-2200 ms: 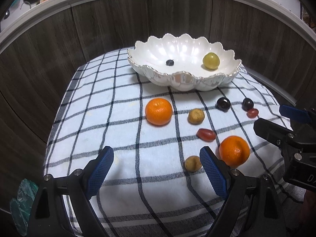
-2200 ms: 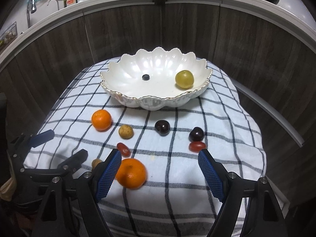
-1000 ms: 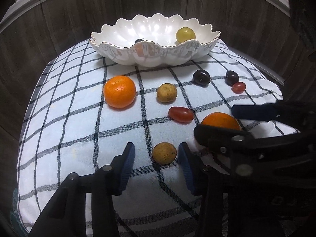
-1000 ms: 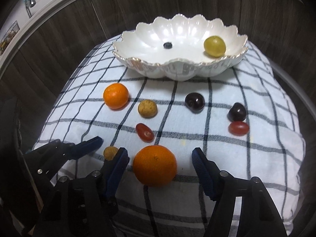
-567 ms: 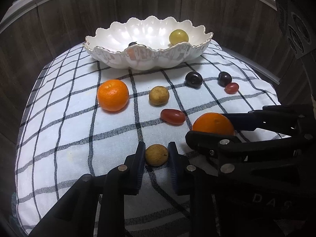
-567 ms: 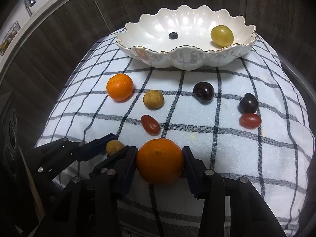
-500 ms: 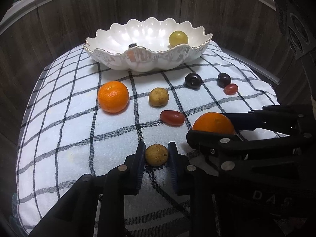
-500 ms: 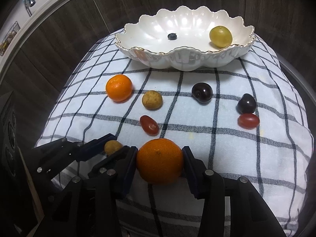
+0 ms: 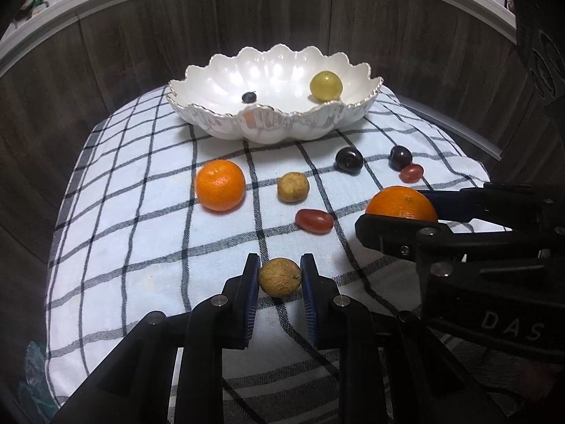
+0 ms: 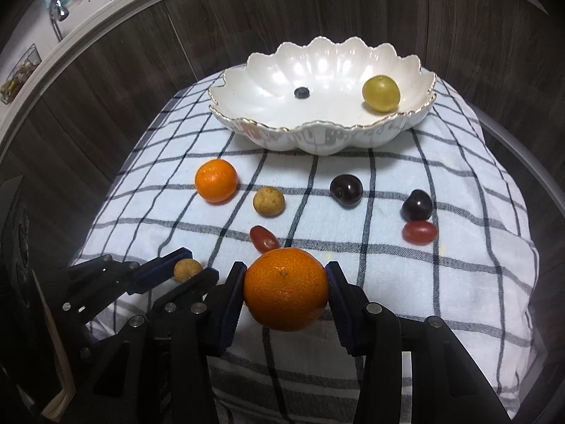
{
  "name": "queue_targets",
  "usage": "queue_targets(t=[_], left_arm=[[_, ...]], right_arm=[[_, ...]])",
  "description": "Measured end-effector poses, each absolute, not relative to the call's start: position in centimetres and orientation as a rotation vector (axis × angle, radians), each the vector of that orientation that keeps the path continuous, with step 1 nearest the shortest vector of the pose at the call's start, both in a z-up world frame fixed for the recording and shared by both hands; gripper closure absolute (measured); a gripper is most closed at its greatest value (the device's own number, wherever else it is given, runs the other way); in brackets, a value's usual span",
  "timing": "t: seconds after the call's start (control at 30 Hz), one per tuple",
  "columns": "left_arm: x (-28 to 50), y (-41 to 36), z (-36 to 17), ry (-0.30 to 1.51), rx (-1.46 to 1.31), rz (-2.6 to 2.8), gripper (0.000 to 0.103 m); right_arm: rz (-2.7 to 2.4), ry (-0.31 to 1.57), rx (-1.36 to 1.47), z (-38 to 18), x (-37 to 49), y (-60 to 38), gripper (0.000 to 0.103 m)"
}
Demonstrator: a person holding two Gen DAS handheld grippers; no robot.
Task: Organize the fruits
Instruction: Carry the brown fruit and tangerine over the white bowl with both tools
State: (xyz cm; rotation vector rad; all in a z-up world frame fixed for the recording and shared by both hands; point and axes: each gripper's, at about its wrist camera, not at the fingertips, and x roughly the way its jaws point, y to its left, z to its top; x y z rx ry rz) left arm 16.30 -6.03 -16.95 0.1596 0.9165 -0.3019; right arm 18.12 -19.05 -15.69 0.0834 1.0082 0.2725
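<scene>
Nearest the lens in each wrist view is fruit already gripped: the left tool [image 9: 279,277] is clamped on a small tan fruit [image 9: 280,277], its blue pads pressing either side, and the right tool [image 10: 286,295] is clamped on a large orange [image 10: 286,294], pads squeezing its left and right flanks. The two tools sit side by side at the near edge of the checked cloth [image 9: 141,219], the left one just to the left of the right one, and whether either fruit is lifted clear of the cloth cannot be told. Just ahead of the right tool lies a red grape [image 10: 264,238]; beyond it, ahead and left, are a second tan fruit [image 10: 269,200] and a smaller orange [image 10: 215,180], while ahead and right sit two dark cherries [image 10: 346,190] [image 10: 417,205] with another red grape [image 10: 420,232] touching the farther-right one. Farthest off, straight ahead of both tools, stands the scalloped white bowl [image 10: 317,141], holding a yellow-green grape [image 10: 381,93] at its right side and a blueberry [image 10: 301,92] near its middle. The coming move likely turns on this: the bowl lies directly forward and above cloth level, so each load should rise over the rim before release. Neither tool looks clearly nearer.
</scene>
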Motion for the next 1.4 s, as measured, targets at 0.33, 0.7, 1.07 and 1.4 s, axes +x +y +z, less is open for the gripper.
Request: queue_targets(t=[0.33, 0.7, 1.07, 1.4], left_arm=[[16.5, -5.5, -15.3, 0.898, 0.139, -0.283, 0.079], [18.3, -4.9, -13.6, 0.888, 0.095, -0.253, 0.079], [21.2, -5.0, -11.7, 0.851, 0.091, -0.239, 0.079], [24.2, -5.3, -10.5, 0.844, 0.058, -0.235, 0.079]], right_arm=[[0.258, 0.951, 0.072, -13.8, 17.6, -19.4, 0.056], [0.224, 0.889, 0.051, -11.5, 18.6, -20.0, 0.056], [0.186, 0.842, 0.056, -10.0, 20.3, -21.0, 0.056], [0.142, 0.783, 0.058, -8.3, 22.8, -22.2, 0.056]])
